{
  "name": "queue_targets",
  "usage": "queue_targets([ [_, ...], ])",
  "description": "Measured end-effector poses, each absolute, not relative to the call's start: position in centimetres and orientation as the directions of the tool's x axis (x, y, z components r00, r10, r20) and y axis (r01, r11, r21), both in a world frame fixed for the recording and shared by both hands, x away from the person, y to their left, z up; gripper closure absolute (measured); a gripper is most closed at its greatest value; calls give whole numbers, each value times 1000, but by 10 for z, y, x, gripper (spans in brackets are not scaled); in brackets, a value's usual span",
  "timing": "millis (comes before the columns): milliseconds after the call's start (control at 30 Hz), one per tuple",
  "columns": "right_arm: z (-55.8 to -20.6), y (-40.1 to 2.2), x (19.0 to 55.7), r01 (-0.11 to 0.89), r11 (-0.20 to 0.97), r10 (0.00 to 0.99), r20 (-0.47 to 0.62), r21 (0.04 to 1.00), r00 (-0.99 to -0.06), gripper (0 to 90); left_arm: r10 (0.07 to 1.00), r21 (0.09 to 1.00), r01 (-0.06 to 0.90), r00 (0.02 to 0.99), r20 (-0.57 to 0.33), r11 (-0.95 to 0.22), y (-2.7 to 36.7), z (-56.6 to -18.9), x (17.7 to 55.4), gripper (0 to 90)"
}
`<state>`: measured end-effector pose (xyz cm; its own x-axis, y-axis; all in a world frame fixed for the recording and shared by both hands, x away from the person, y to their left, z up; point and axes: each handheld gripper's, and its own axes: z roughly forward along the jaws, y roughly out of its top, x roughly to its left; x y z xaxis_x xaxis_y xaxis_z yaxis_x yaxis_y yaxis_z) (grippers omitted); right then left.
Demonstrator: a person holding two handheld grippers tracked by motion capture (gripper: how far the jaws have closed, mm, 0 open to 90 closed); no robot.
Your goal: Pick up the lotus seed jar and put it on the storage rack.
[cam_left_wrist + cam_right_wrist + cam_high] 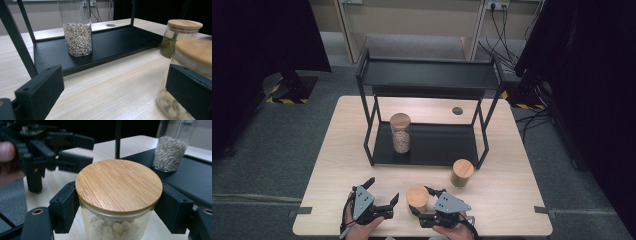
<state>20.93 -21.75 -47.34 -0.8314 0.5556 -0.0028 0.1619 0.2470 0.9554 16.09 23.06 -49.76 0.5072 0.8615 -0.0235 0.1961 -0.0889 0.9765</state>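
Your desk carries a black two-tier rack across its far half, at twelve o'clock from where you sit, its lower tray resting flat on the wood. On that tray, toward its ten o'clock corner, a tall glass jar of pale grain stands upright under a wooden lid. Just off the rack's front right foot, at about two o'clock from your hands, a shorter jar of green beans stands on the desk, well apart from both tools. Your right hand-held gripper sits near the desk's front edge at six o'clock, its jaws clamped on the glass wall of the near jar just under its round bamboo lid; that jar holds pale lumpy pieces and stands upright on the desk, directly in front of the rack's open tray. Your left hand-held gripper rests just beside it at nine o'clock, jaws spread wide apart with nothing between them, one jaw tip near the jar but not touching it.
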Motion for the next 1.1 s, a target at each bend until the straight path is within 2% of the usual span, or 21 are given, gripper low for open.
queue_targets([
  [467, -457, -213, 219, 154, 254, 584, -24, 955, -812, 254, 857, 977, 192, 515, -21, -91, 230, -497, 160, 13],
  [700, -454, -208, 228, 183, 255, 589, -3, 949, -808, 254, 859, 977, 192, 512, -21, -90, 231, -497, 160, 15],
  [1100, -444, -206, 241, 196, 225, 650, 3, 954, -760, 254, 855, 977, 193, 518, -23, -90, 231, -497, 160, 15],
])
